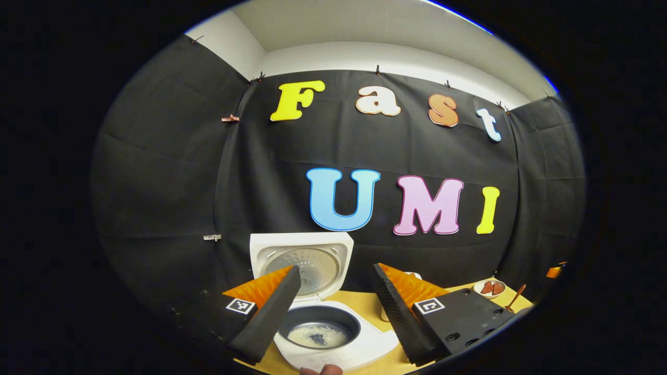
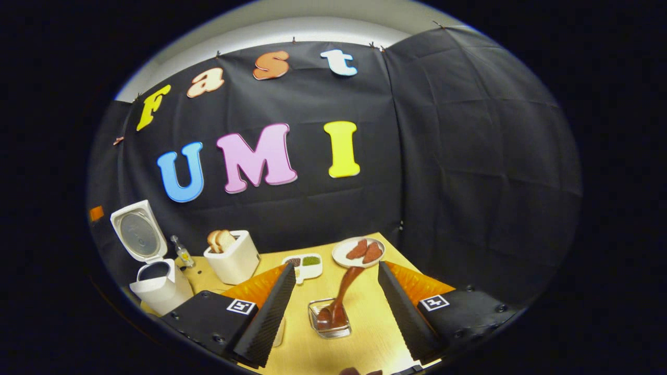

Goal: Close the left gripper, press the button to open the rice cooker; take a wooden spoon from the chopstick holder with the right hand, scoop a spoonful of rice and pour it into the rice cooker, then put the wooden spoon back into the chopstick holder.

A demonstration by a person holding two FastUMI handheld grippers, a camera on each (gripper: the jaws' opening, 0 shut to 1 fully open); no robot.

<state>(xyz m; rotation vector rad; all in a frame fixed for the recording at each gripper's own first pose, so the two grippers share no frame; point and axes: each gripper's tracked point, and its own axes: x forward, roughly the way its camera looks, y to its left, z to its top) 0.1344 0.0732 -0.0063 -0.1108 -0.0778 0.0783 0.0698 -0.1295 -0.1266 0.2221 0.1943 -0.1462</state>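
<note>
The right tongs (image 2: 333, 307) hang wide open and empty above the wooden spoon (image 2: 341, 294), which stands in the clear chopstick holder (image 2: 328, 319) straight ahead between their fingers, its handle leaning up and away toward the plate (image 2: 359, 251). The left tongs (image 1: 333, 307), also open, hover over the lid-up rice cooker (image 1: 318, 323).

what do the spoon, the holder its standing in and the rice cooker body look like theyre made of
Spoon: probably wood, dark reddish brown with a smooth, slightly glossy finish. Holder: looks like clear glass or acrylic, since the table shows through its walls; which one is unclear. Rice cooker: white body with a soft sheen, likely plastic; its open lid has a dull grey, dimpled inner plate that looks metal.
</note>
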